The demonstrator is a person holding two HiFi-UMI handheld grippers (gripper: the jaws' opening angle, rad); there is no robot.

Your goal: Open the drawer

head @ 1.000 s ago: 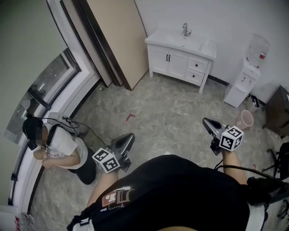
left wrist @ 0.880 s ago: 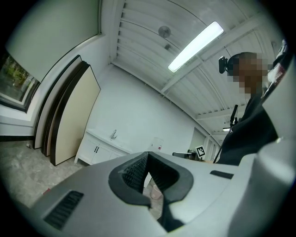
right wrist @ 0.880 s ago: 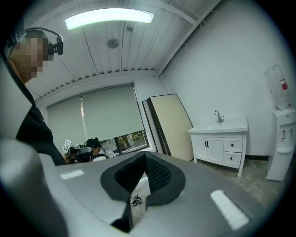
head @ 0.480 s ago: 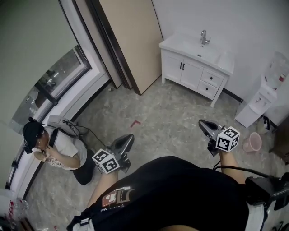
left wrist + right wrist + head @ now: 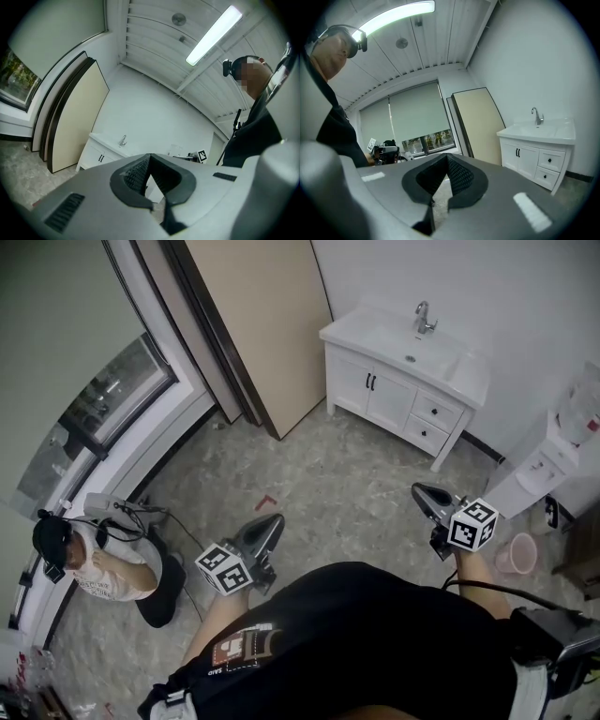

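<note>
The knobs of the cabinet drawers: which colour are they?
Black knobs, on white drawers; right gripper view shows best.

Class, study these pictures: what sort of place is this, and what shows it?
Probably a sparsely furnished indoor room, perhaps a test space: a white vanity cabinet with a tap, a water dispenser by the wall, and a large window.

Open floor point(image 5: 356, 474) runs up to the vanity point(image 5: 394, 399), dispenser point(image 5: 534, 474) beside it.

On the grey mottled floor point(image 5: 356, 486) stand a white sink cabinet point(image 5: 389, 395), pink bucket point(image 5: 515, 557) and crouching person point(image 5: 98, 568).
</note>
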